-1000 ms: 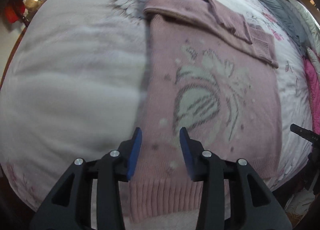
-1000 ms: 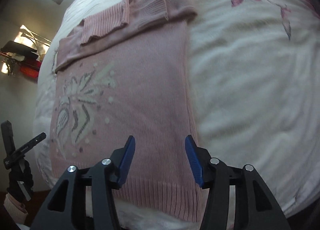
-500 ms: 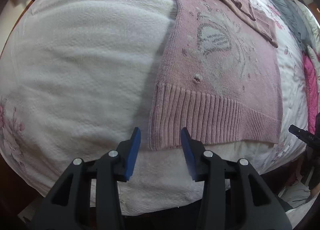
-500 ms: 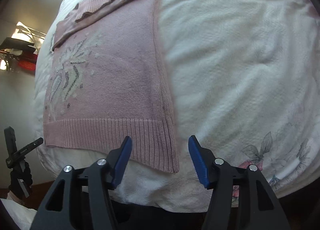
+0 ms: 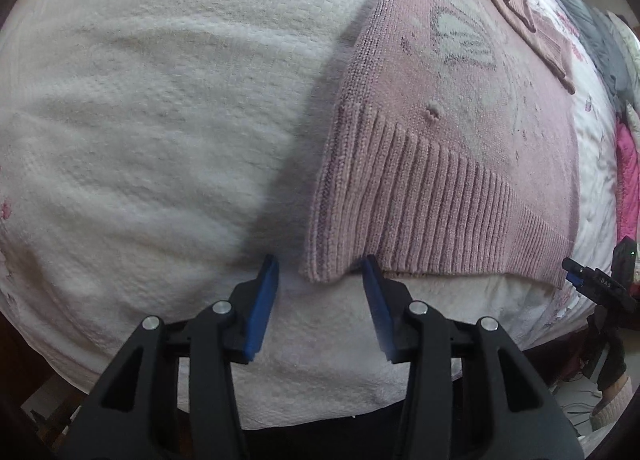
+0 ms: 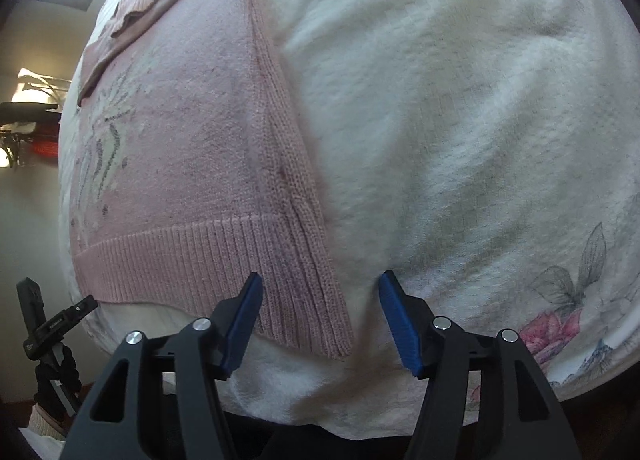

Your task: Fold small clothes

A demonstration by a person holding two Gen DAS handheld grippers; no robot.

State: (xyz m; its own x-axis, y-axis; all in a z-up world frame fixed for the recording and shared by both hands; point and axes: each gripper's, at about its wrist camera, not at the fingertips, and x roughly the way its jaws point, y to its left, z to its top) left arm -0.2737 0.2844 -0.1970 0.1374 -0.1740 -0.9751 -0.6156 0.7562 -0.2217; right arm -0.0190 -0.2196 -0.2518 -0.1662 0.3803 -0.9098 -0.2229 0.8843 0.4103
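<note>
A pink knit sweater [image 5: 460, 132] lies flat on the white bedspread [image 5: 140, 120], its ribbed hem [image 5: 432, 220] along the near edge of the bed and its sleeves [image 5: 516, 0] folded across the far end, seemingly so the body makes a plain rectangle that can be doubled over. A pale knitted motif [image 5: 464, 36] faces up.

My left tool [image 5: 322, 272] is wide open and holds nothing; its blue pads bracket the hem's left corner, one pad just off the cloth over the bedspread, the other at the hem edge. My right tool [image 6: 320, 288], likewise wide open and empty, straddles the right corner [image 6: 320, 300], one pad over the ribbing and the other over bare bedspread. I judge the tools sit at matching corners so that both can pinch the hem together and carry it evenly toward the sleeves. Neither has closed, so that fold is not yet made.

The thick rib looks easy to pinch, though the soft bedspread beneath could get caught with it if the pads dip too low. From each camera the opposite tool shows at the frame's edge, with a gloved hand [image 6: 52, 376] visible in the right wrist view. Grey and bright pink fabric [image 5: 628, 172] lies heaped at the far right side of the bed.
</note>
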